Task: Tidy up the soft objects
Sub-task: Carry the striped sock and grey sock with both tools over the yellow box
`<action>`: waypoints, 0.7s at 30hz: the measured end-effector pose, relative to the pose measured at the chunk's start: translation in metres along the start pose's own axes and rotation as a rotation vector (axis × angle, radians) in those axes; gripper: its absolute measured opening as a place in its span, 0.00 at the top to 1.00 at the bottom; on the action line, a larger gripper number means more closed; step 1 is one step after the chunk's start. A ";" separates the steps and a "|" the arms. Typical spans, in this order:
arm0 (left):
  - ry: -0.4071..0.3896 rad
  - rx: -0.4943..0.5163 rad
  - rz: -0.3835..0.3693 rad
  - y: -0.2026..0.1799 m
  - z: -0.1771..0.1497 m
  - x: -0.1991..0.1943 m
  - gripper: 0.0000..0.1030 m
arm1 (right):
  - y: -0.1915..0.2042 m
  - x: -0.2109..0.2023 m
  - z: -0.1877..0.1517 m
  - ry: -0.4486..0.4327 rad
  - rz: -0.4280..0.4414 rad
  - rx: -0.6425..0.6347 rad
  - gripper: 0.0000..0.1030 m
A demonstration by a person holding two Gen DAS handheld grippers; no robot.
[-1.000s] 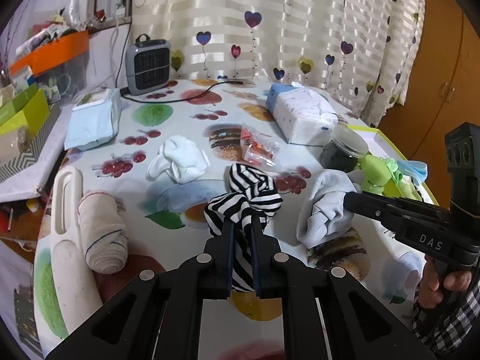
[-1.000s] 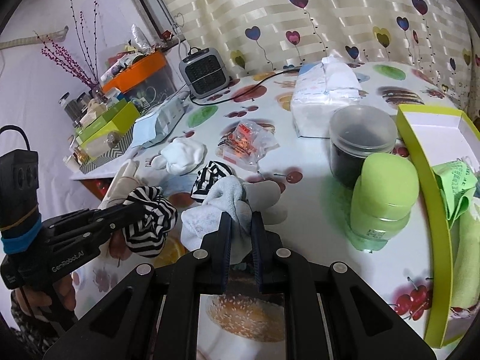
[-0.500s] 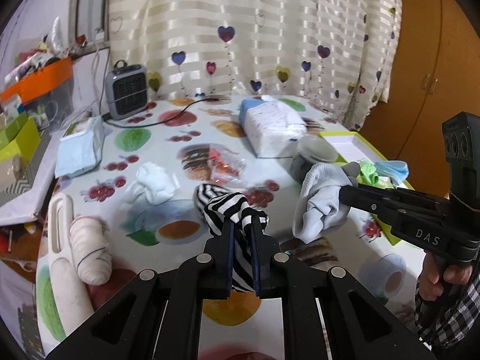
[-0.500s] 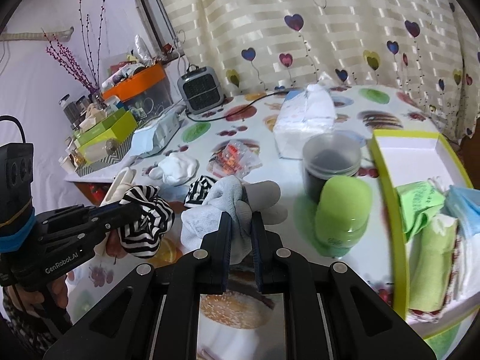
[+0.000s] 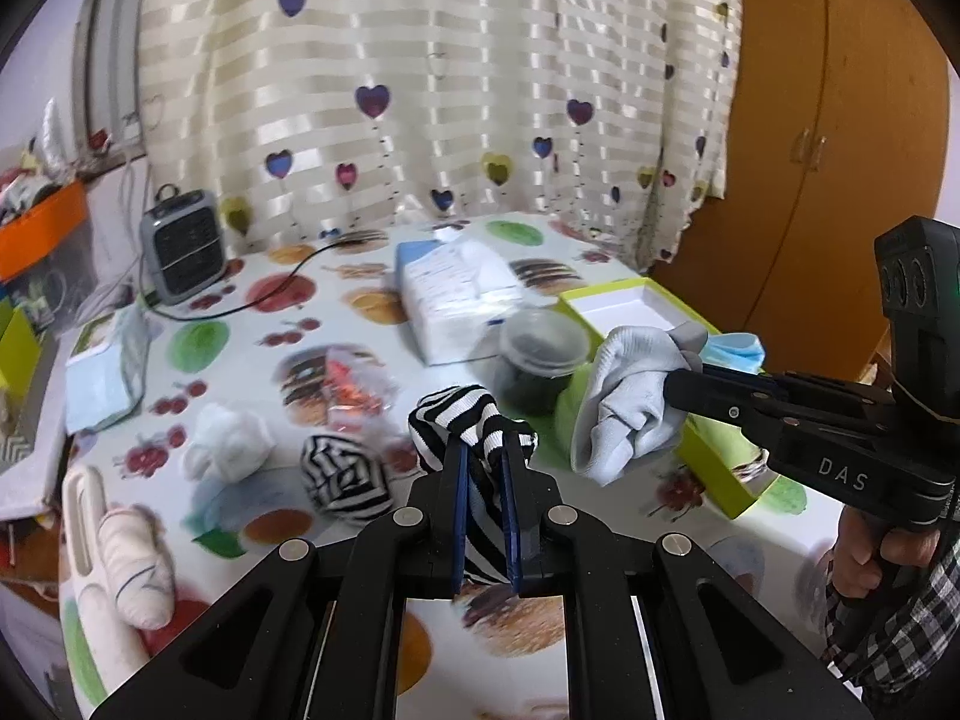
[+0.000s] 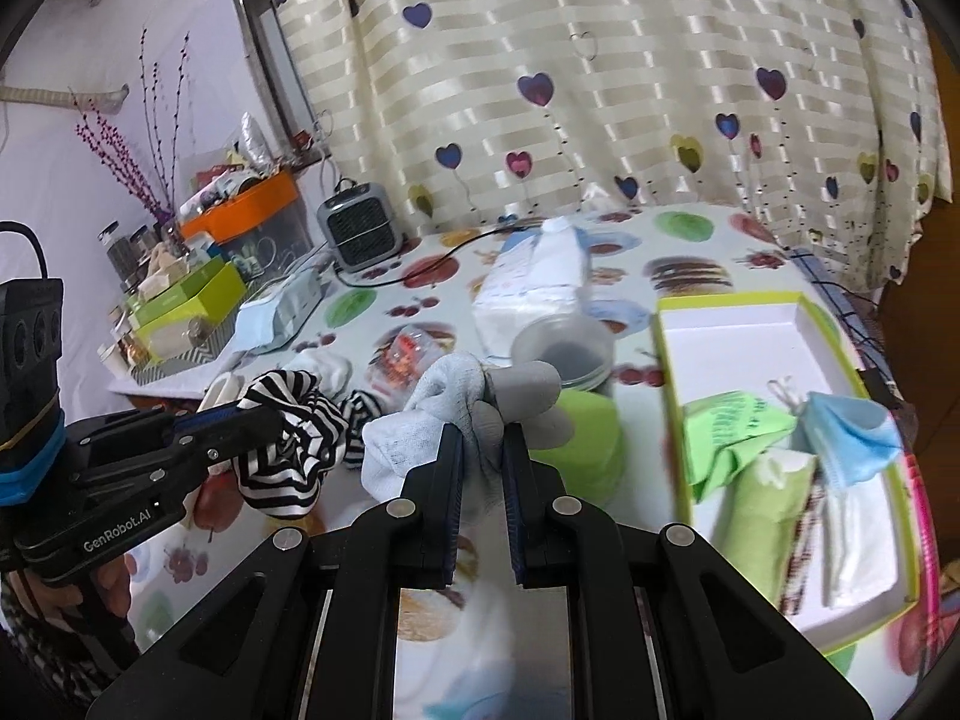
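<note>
Left claw (image 5: 483, 468) clamped on a black-and-white striped fabric sock (image 5: 465, 420), right claw (image 6: 483, 450) clamped on a pale grey knitted sock (image 6: 420, 420) — I have both held clear above the fruit-print counter (image 5: 336, 540), short of the lime-green open box (image 6: 750, 324). Risk as I judge it: each grip takes only a fold, so a swing could shed a sock, or its hanging tail could catch the lidded dark jar (image 6: 564, 348) or green bottle (image 6: 576, 438). Box contents are blurred — the second striped sock (image 5: 345, 483) lies on the counter.
</note>
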State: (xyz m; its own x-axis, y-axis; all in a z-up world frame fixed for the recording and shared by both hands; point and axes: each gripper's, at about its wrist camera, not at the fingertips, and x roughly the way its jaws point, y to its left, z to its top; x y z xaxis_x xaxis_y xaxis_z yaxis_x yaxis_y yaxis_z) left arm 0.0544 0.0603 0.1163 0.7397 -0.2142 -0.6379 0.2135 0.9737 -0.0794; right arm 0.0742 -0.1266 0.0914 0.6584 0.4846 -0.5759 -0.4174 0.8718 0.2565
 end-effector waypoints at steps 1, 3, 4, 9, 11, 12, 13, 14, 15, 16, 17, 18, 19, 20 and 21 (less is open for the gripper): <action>-0.003 0.004 -0.006 -0.003 0.002 0.001 0.91 | -0.003 -0.003 0.001 -0.005 -0.007 0.003 0.87; -0.008 0.012 -0.022 -0.010 0.007 0.004 0.91 | -0.009 -0.008 0.003 -0.016 -0.019 0.007 0.87; -0.011 0.017 -0.029 -0.013 0.010 0.005 0.91 | -0.012 -0.010 0.004 -0.022 -0.026 0.010 0.87; -0.029 0.052 -0.073 -0.033 0.025 0.014 0.91 | -0.032 -0.021 0.009 -0.046 -0.070 0.033 0.87; -0.027 0.060 -0.090 -0.040 0.030 0.020 0.91 | -0.043 -0.026 0.012 -0.058 -0.092 0.045 0.87; -0.024 0.062 -0.098 -0.044 0.032 0.024 0.91 | -0.048 -0.028 0.014 -0.062 -0.101 0.049 0.87; -0.021 0.066 -0.110 -0.048 0.035 0.028 0.91 | -0.052 -0.029 0.014 -0.065 -0.109 0.053 0.87; -0.019 0.071 -0.119 -0.052 0.037 0.031 0.91 | -0.057 -0.031 0.016 -0.068 -0.121 0.059 0.87; -0.017 0.075 -0.128 -0.056 0.040 0.035 0.91 | -0.062 -0.032 0.017 -0.070 -0.129 0.064 0.87; -0.017 0.077 -0.136 -0.059 0.042 0.038 0.91 | -0.067 -0.033 0.018 -0.071 -0.139 0.071 0.87; -0.018 0.079 -0.147 -0.063 0.045 0.041 0.91 | -0.072 -0.033 0.020 -0.072 -0.151 0.078 0.87; -0.020 0.082 -0.155 -0.066 0.048 0.044 0.91 | -0.077 -0.034 0.021 -0.074 -0.161 0.083 0.87; -0.018 0.084 -0.161 -0.069 0.051 0.049 0.91 | -0.084 -0.035 0.023 -0.075 -0.173 0.092 0.87; -0.015 0.088 -0.166 -0.072 0.053 0.052 0.91 | -0.088 -0.035 0.024 -0.075 -0.181 0.095 0.87; -0.013 0.091 -0.171 -0.074 0.055 0.056 0.91 | -0.093 -0.034 0.025 -0.076 -0.191 0.100 0.87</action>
State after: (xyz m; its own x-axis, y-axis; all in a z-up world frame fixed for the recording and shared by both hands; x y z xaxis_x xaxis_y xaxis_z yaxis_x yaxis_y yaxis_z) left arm 0.1153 -0.0284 0.1289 0.6960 -0.3773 -0.6110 0.3931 0.9122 -0.1156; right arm 0.1063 -0.2226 0.1070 0.7663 0.3106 -0.5624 -0.2188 0.9492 0.2260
